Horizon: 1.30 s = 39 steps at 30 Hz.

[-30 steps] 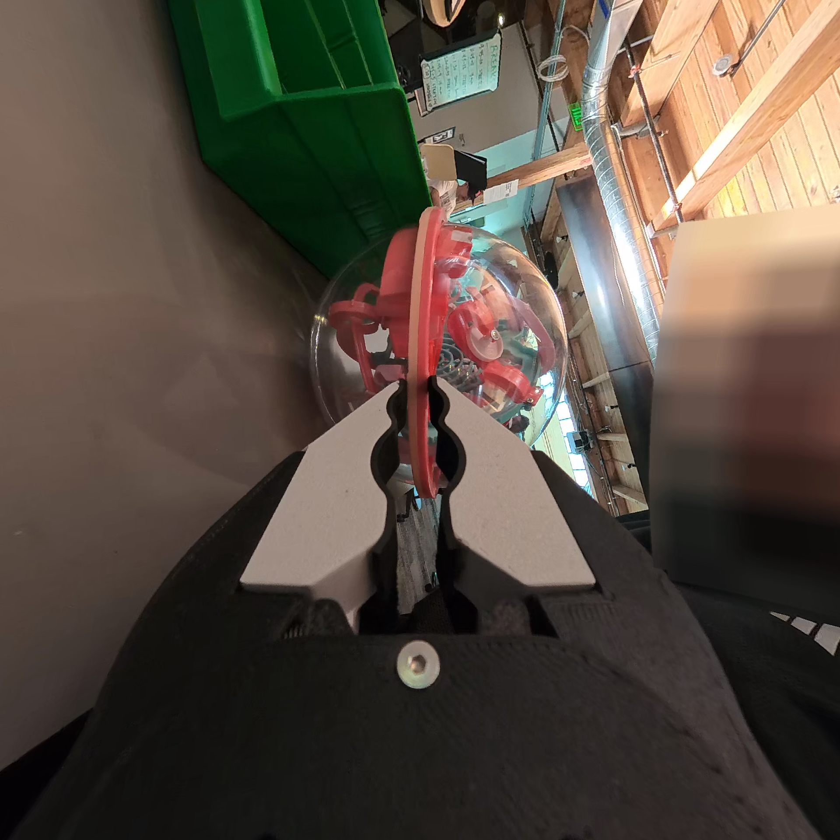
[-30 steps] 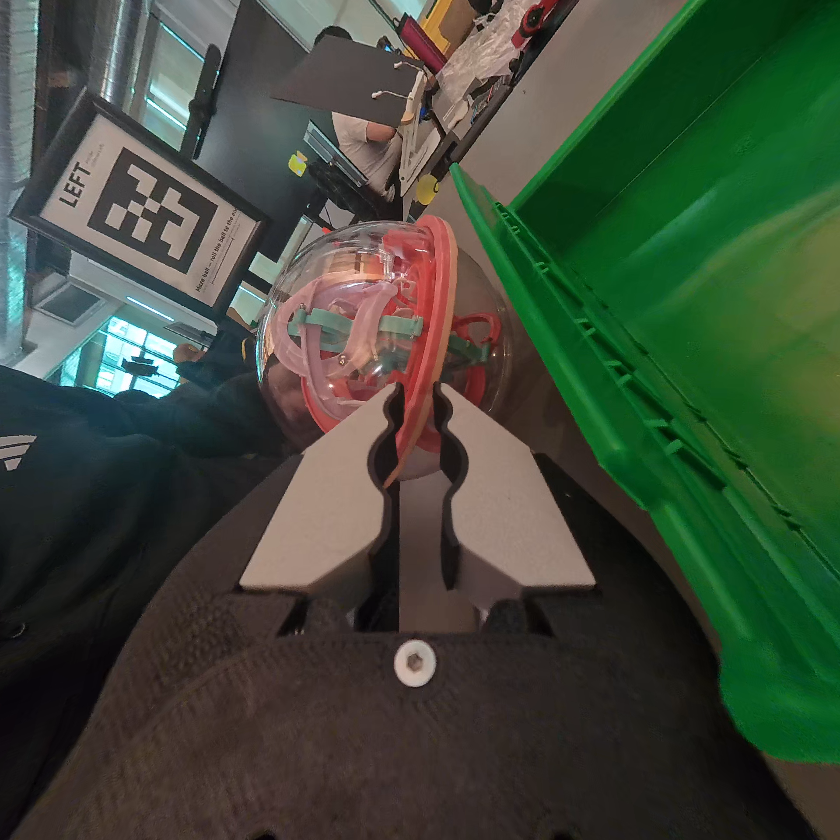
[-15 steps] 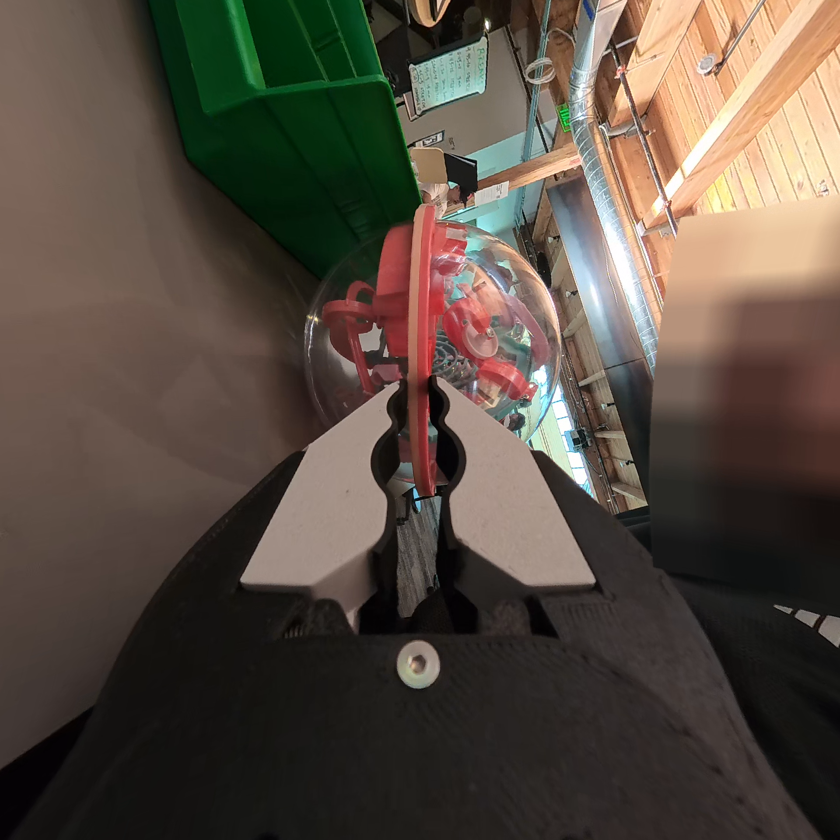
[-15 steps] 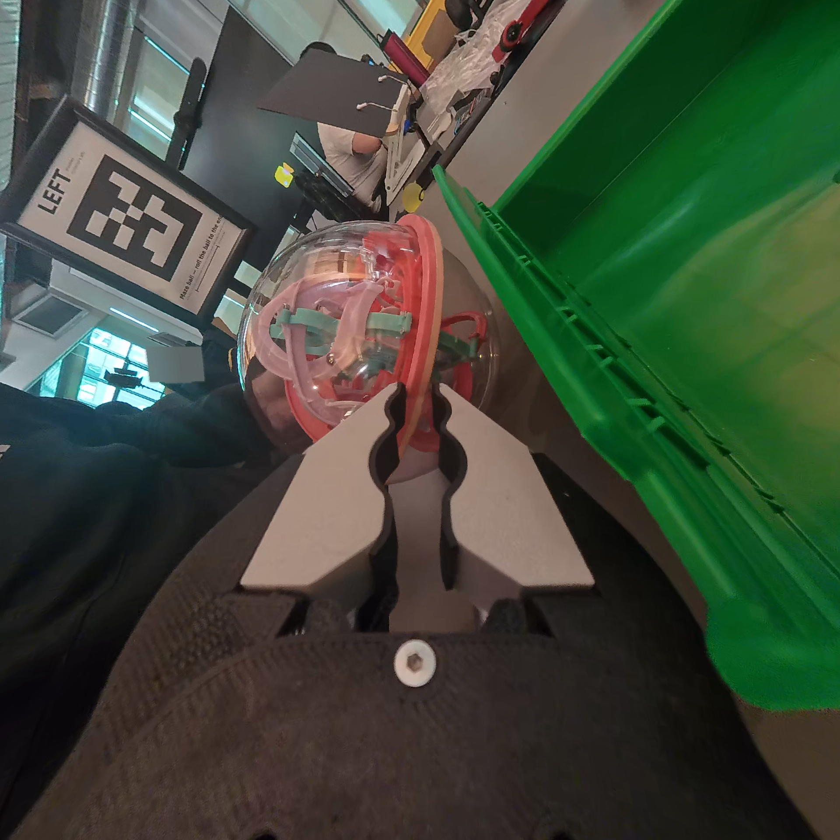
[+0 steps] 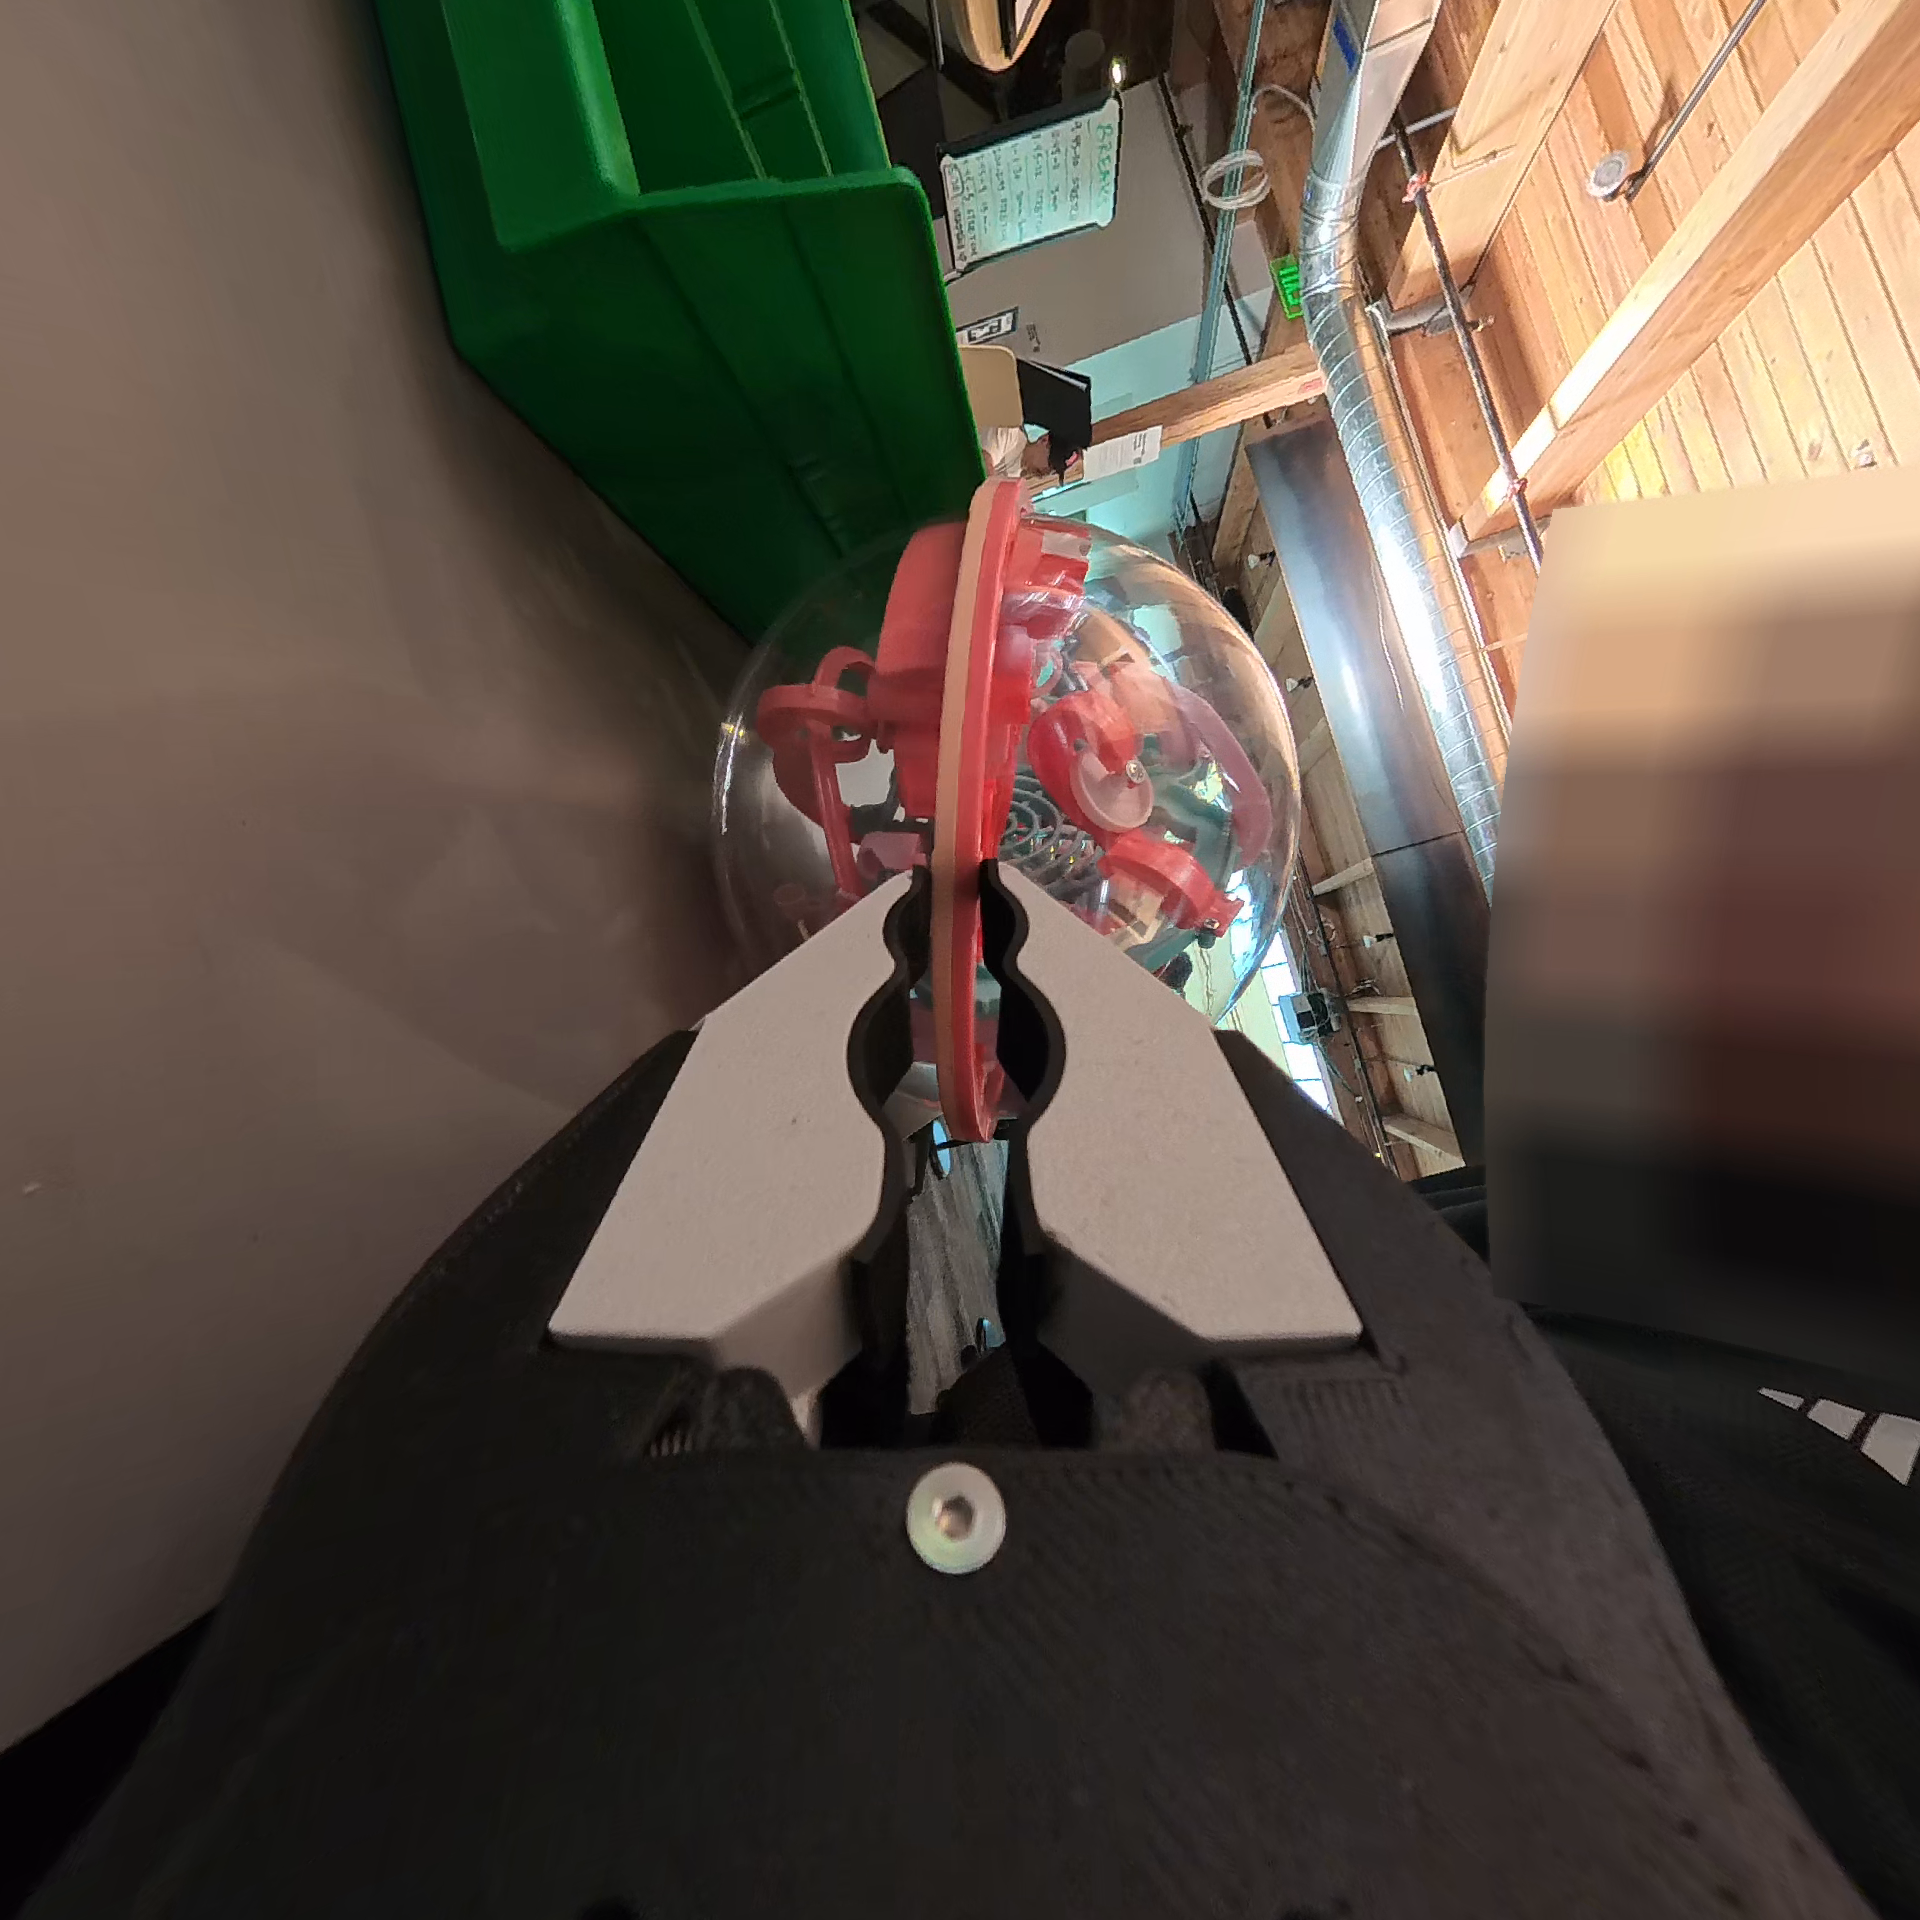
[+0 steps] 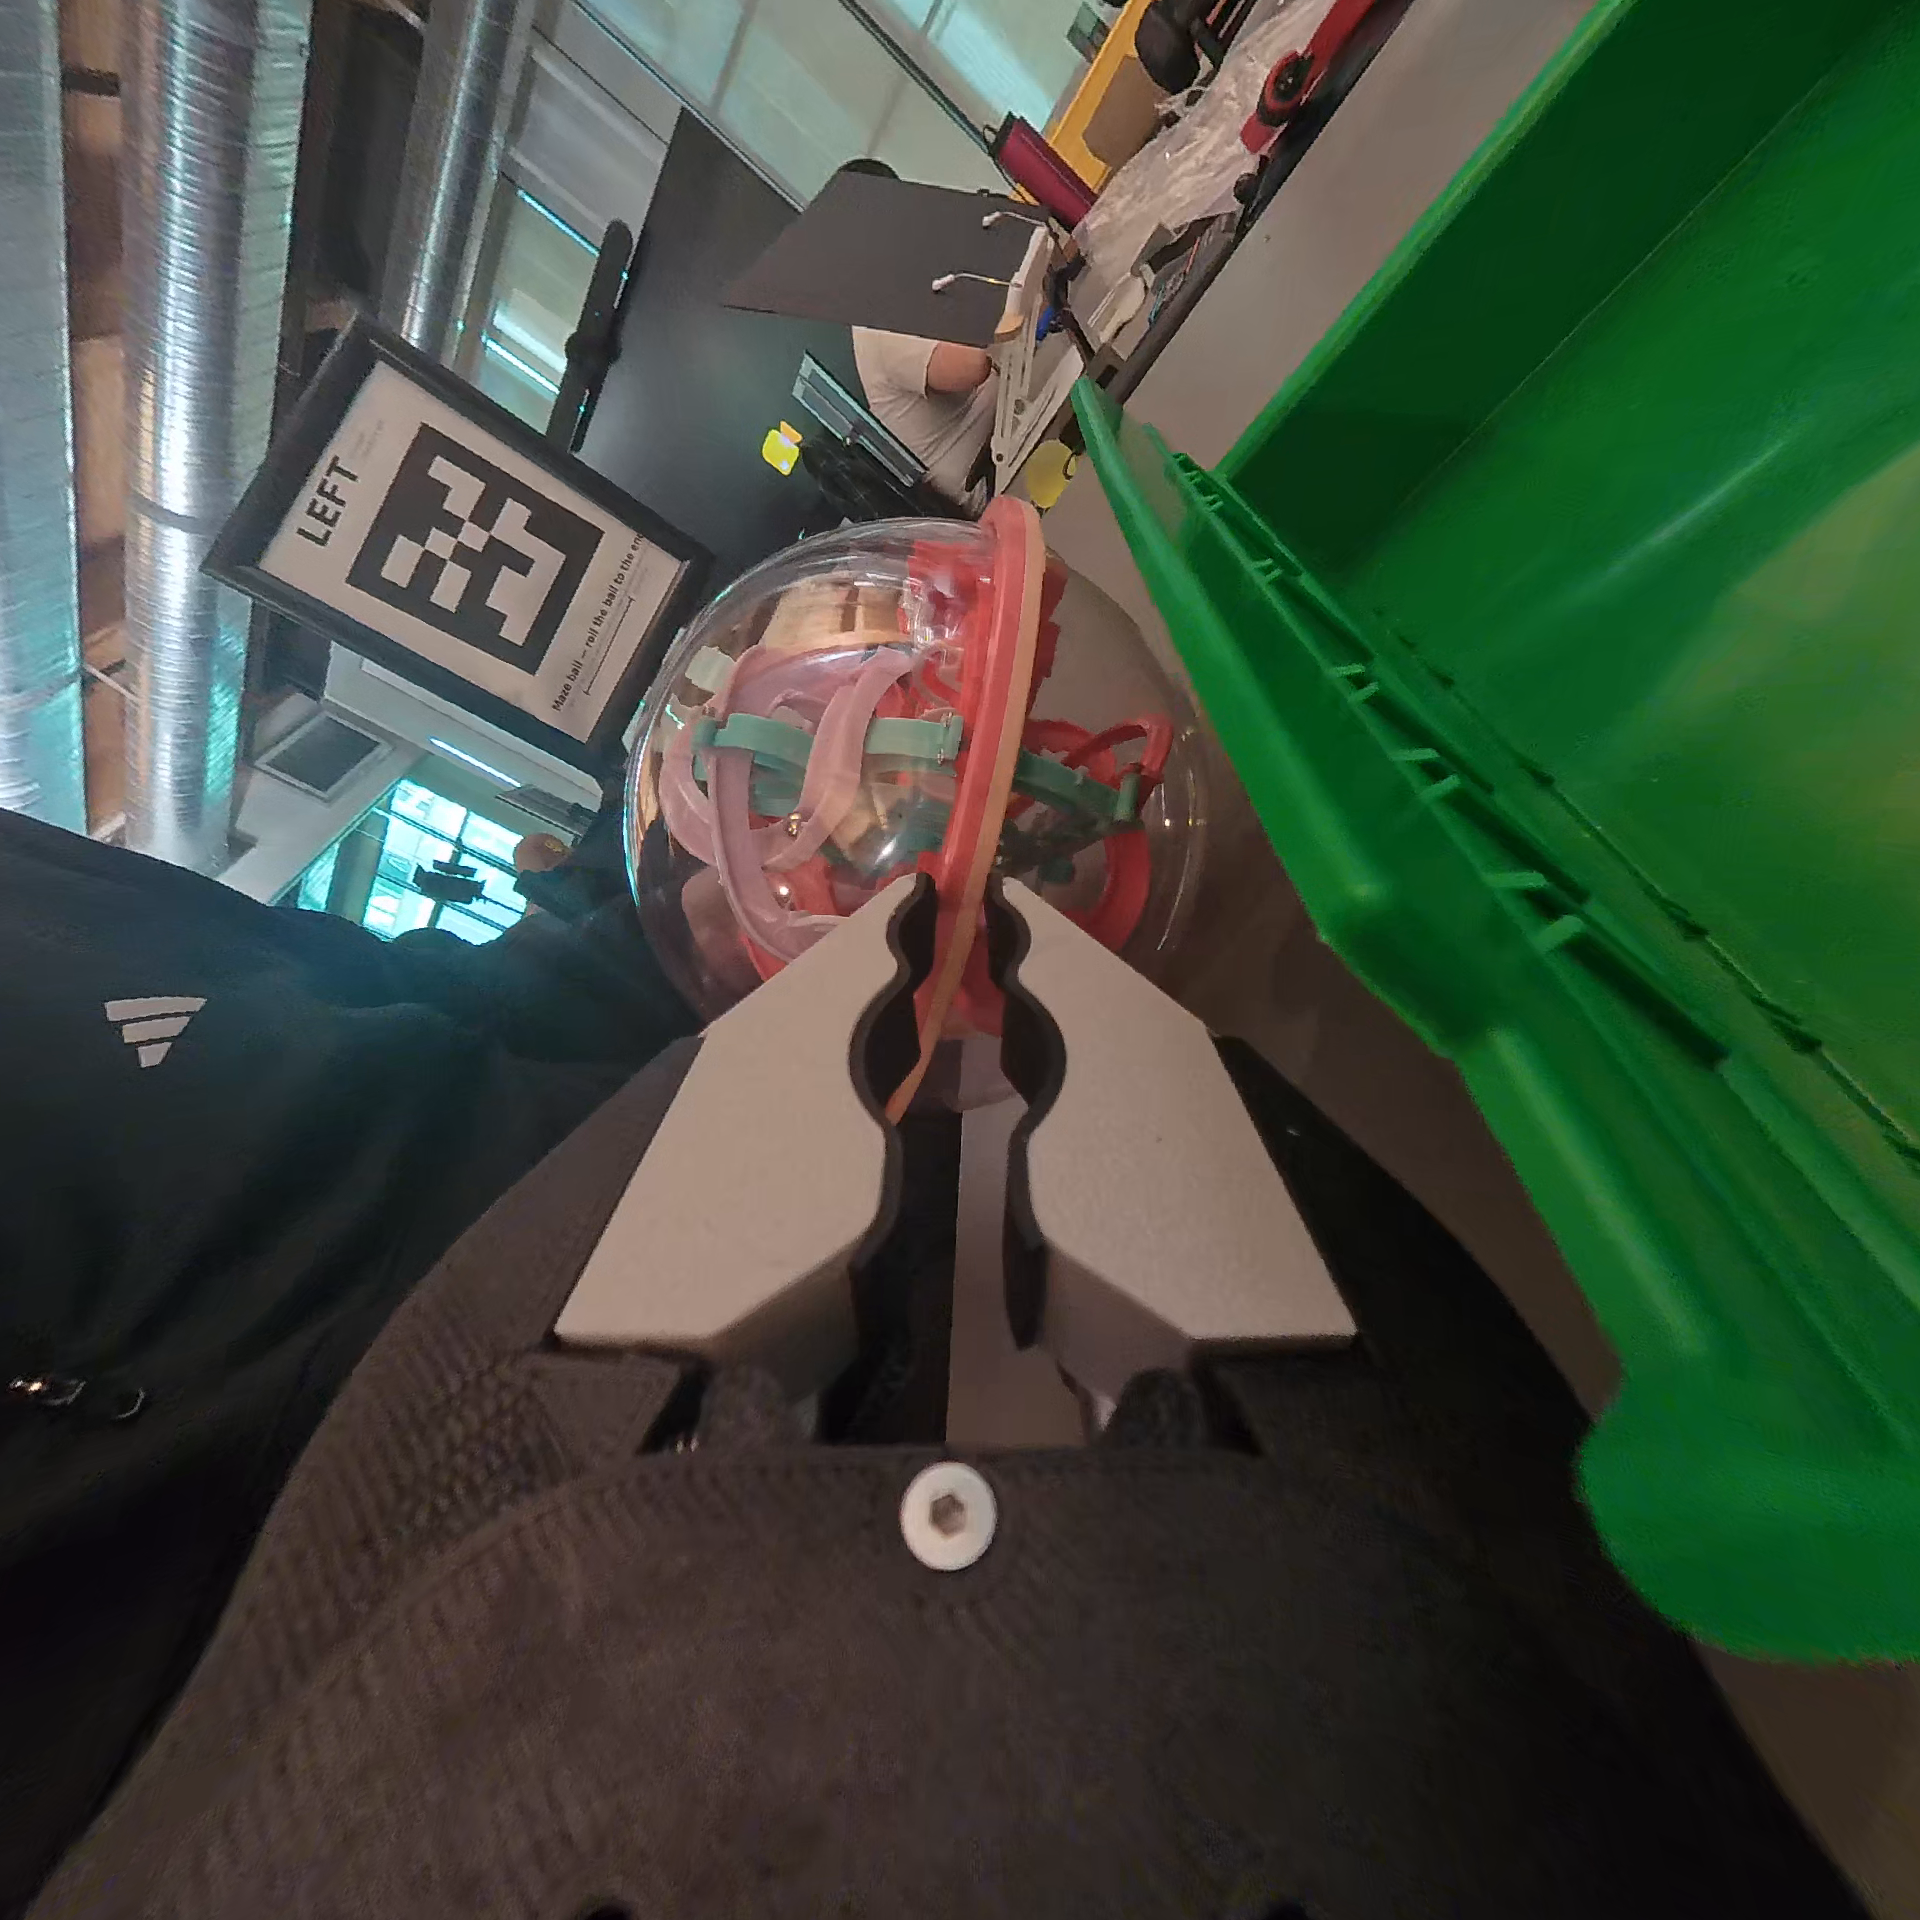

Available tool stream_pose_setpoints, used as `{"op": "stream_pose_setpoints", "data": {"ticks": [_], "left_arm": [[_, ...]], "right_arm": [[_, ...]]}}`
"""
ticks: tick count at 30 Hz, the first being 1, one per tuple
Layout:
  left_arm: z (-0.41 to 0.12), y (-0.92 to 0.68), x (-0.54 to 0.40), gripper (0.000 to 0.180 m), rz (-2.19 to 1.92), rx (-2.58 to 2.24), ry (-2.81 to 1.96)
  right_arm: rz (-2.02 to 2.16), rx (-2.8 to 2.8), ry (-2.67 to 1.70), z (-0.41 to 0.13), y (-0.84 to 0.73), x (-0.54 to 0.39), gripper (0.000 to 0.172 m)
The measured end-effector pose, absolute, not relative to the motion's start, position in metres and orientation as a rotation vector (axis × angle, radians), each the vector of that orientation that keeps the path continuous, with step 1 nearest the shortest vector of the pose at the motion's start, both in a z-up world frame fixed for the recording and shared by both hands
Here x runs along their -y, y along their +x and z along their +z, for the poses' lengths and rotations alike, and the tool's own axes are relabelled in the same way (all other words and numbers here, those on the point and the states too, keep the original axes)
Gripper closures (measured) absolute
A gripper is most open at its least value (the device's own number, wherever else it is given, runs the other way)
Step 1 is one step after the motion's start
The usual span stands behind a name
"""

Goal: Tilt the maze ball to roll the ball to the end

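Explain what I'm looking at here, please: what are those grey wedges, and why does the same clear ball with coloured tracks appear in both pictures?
There is no robot arm. A person holds a hand-operated gripper in each hand, and each carries a camera looking forward along its own two grey fingers. So one picture is from the left gripper, the other from the right gripper, at the same instant. Both jaws are closed on the red rim of one maze ball, a clear sphere with red, pink and teal tracks inside, gripped from opposite sides. It is held up beside a grey table that carries a green bin. The world looks tipped because the grippers are turned sideways. The framed black-and-white marker is a sign standing in the background.
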<state>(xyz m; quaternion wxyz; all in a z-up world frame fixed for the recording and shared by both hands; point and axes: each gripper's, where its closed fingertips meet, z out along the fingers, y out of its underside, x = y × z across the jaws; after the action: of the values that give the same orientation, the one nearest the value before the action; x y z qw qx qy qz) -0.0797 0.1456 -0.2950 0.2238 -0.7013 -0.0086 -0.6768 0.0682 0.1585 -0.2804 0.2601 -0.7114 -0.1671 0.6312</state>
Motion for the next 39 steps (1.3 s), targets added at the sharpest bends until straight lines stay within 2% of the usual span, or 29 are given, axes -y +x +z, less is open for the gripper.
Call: {"op": "stream_pose_setpoints", "data": {"ticks": [39], "left_arm": [[-0.307, -0.064, -0.136, 0.173, -1.882, -0.042, -1.993]], "right_arm": [[1.632, 0.483, -1.930, -0.268, 0.079, -0.163, 0.164]]}}
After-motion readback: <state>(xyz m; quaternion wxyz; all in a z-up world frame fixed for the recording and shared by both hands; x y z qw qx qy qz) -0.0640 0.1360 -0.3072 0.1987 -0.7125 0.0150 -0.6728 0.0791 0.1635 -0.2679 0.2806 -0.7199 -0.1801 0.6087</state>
